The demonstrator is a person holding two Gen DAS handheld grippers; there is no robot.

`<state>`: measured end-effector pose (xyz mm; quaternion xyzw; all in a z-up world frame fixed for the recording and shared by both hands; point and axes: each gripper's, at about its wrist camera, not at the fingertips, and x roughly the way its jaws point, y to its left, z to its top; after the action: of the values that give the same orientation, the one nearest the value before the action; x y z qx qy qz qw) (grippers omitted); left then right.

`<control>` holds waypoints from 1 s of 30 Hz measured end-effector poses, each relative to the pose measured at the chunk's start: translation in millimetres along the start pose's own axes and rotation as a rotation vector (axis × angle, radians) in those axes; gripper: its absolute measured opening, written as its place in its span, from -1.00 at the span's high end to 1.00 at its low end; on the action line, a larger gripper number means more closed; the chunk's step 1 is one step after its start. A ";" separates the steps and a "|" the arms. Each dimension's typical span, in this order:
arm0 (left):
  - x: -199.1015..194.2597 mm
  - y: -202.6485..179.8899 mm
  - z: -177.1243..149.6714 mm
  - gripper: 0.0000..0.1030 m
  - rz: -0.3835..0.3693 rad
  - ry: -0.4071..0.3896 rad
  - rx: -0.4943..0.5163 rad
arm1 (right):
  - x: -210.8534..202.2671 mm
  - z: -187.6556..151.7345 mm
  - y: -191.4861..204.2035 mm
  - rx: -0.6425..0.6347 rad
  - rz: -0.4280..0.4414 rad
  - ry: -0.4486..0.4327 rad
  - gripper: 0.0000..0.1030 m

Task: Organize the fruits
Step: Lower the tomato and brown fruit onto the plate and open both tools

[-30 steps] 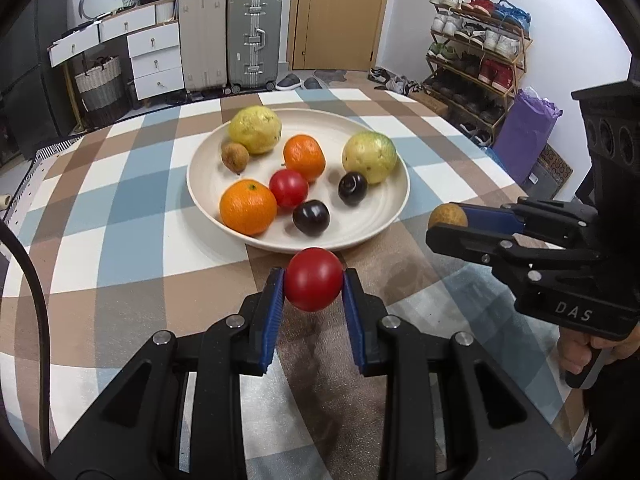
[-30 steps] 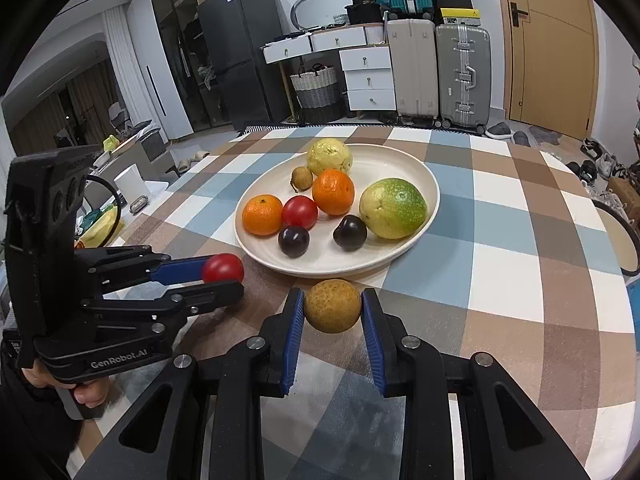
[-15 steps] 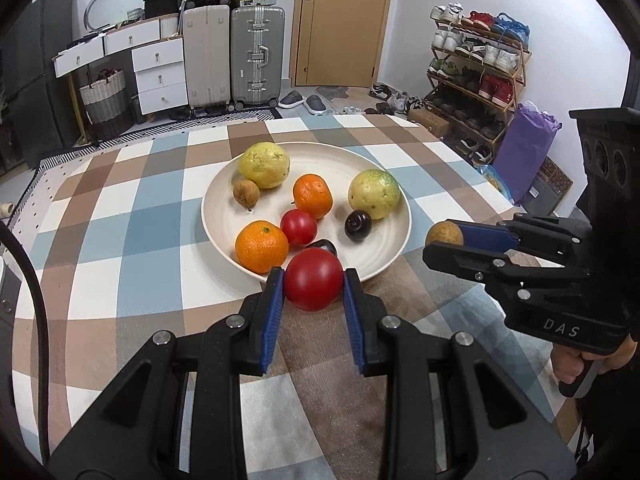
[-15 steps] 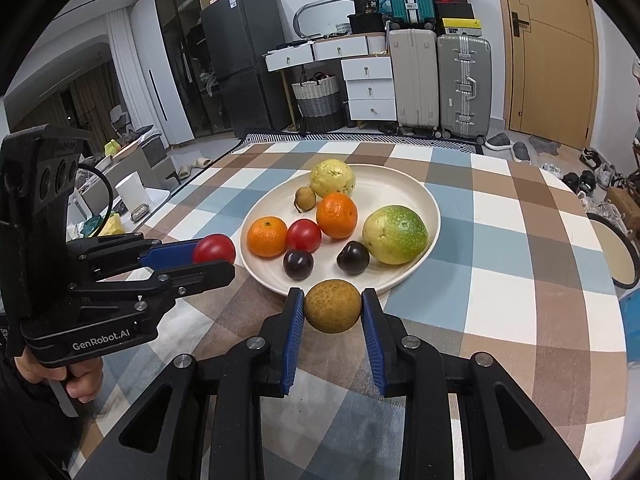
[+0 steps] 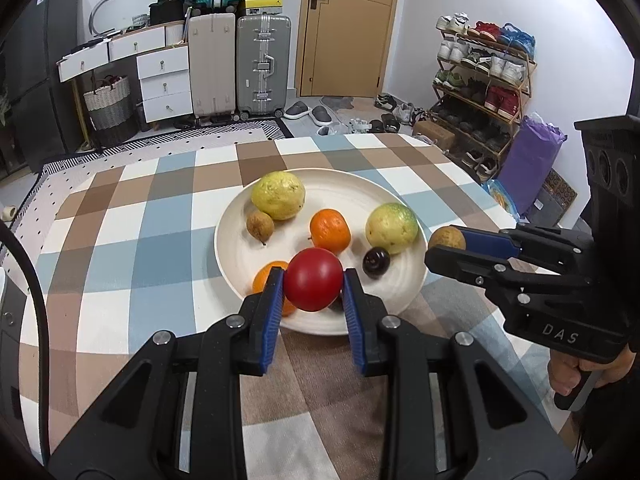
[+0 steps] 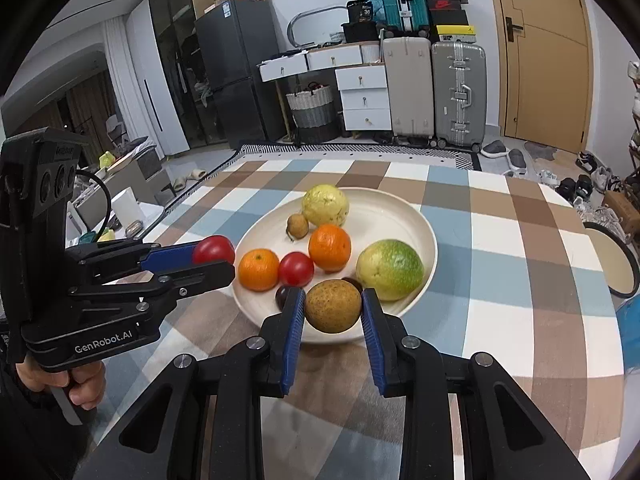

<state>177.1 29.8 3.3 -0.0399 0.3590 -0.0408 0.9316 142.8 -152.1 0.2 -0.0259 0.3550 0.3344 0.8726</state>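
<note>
My left gripper (image 5: 313,280) is shut on a red tomato (image 5: 313,279) and holds it above the near rim of the white plate (image 5: 400,196). My right gripper (image 6: 332,307) is shut on a brown round fruit (image 6: 333,306), also raised over the plate's near edge (image 6: 428,236). The plate holds a yellow guava (image 6: 325,205), a green guava (image 6: 390,269), two oranges (image 6: 330,247), a red tomato (image 6: 296,268), a small brown pear (image 6: 298,226) and dark plums (image 5: 376,262). The right gripper also shows in the left wrist view (image 5: 448,246); the left one shows in the right wrist view (image 6: 214,258).
The plate sits on a table with a checked cloth (image 5: 132,240). Beyond the table stand suitcases (image 5: 262,66), white drawers (image 5: 164,80) and a shoe rack (image 5: 484,76). A round stool (image 6: 612,264) stands right of the table.
Both grippers have risen and moved forward with their fruits, from the table in front of the plate to above the plate's near rim.
</note>
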 end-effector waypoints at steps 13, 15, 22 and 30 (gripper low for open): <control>24.9 12.8 12.6 0.49 0.013 0.002 -0.026 | 22.1 27.0 -13.3 0.075 -0.035 -0.040 0.42; 30.8 14.2 14.1 0.49 0.014 0.005 -0.024 | 26.6 29.6 -14.0 0.082 -0.044 -0.048 0.42; 45.2 17.7 19.3 0.49 0.006 0.013 -0.036 | 43.4 38.0 -16.3 0.091 -0.055 -0.039 0.42; 55.2 21.0 21.5 0.48 0.010 0.037 -0.058 | 50.3 39.3 -16.9 0.082 -0.061 -0.026 0.27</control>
<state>233.3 45.9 -19.8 -0.0644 0.3776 -0.0263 0.9234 203.0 -125.7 -5.8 0.0035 0.3559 0.2932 0.8873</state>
